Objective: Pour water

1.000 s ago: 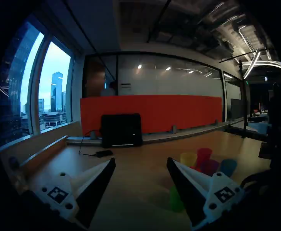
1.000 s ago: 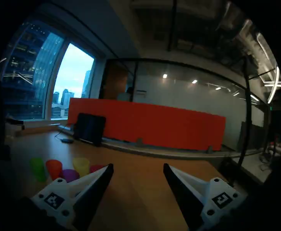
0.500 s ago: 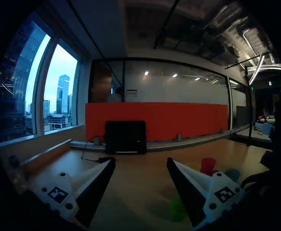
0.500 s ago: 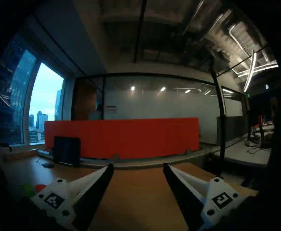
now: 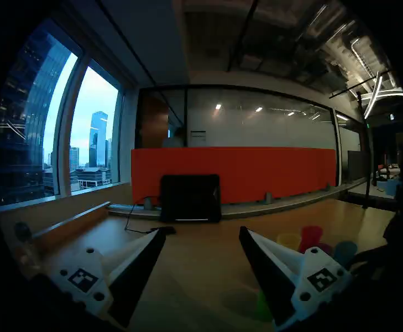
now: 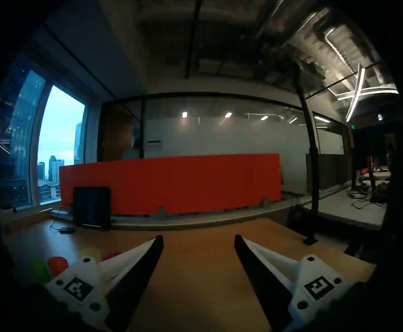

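A cluster of coloured plastic cups stands on the wooden table. In the left gripper view a yellow cup [image 5: 287, 239], a red cup [image 5: 312, 235] and a blue cup [image 5: 345, 250] sit just beyond the right finger, and a green cup [image 5: 261, 306] lies partly hidden beside it. My left gripper [image 5: 201, 232] is open and holds nothing. In the right gripper view the green cup [image 6: 37, 269], an orange-red cup [image 6: 57, 264] and the yellow cup [image 6: 90, 254] show at the lower left, behind the left finger. My right gripper [image 6: 198, 239] is open and holds nothing.
A black monitor [image 5: 190, 198] stands at the table's far edge before an orange partition [image 5: 234, 172], with a cable and a small black device [image 5: 165, 229] beside it. Windows run along the left. A black post [image 6: 310, 221] rises at the table's right side.
Both views tilted up and then settled lower. The left view shifted so the cups slid right and down. The right view swung right, leaving the cups at its lower left edge. Both grippers stayed open.
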